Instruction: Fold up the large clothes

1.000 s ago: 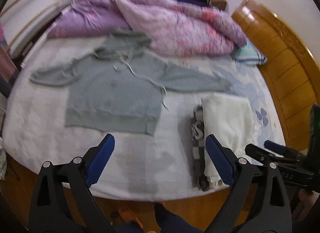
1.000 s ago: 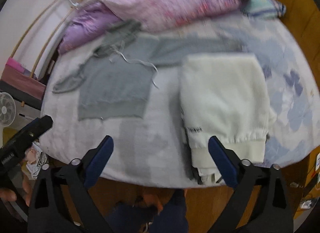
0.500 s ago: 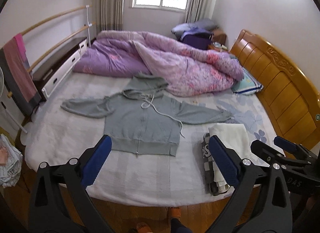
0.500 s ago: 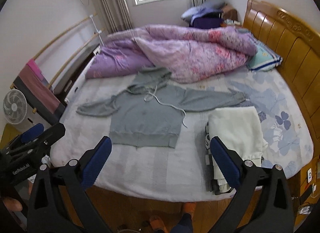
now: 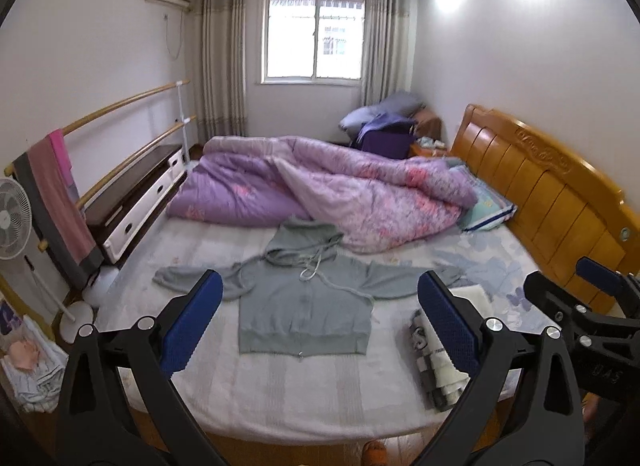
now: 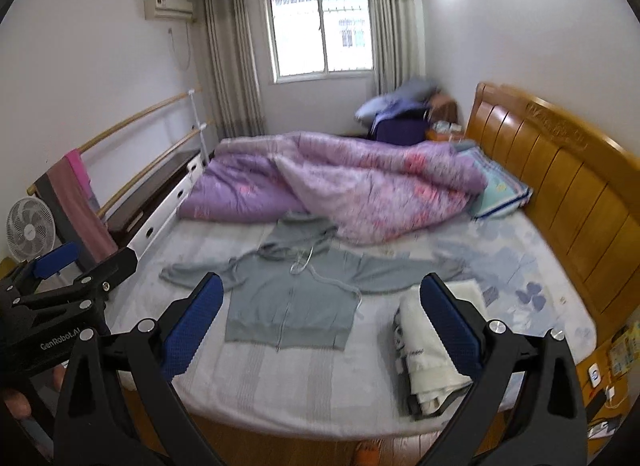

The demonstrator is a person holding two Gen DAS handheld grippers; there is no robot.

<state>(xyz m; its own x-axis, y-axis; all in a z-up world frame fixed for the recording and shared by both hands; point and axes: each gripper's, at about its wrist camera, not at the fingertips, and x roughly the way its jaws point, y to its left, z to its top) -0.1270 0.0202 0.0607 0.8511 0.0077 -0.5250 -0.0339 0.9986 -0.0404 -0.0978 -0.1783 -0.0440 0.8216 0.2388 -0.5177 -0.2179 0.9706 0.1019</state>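
Note:
A grey-green hoodie [image 5: 304, 306] [image 6: 292, 302] lies flat and face up on the bed, sleeves spread to both sides, hood towards the quilt. To its right sits a stack of folded clothes [image 5: 444, 350] [image 6: 428, 350] with a white garment on top. My left gripper [image 5: 320, 326] is open and held back from the bed's near edge, with nothing between its blue pads. My right gripper [image 6: 320, 326] is likewise open and empty, off the near edge. Each gripper shows at the side of the other's view.
A crumpled purple quilt [image 5: 332, 189] covers the far half of the bed. A wooden headboard [image 5: 552, 193] runs along the right. On the left stand a rail with a hanging towel [image 5: 60, 193], a white fan [image 5: 12, 221] and a low drawer unit [image 5: 136, 201].
Both grippers have pulled back and tilted up from a close, downward look at the bed, so the whole room now shows. The hoodie and the folded stack have not moved.

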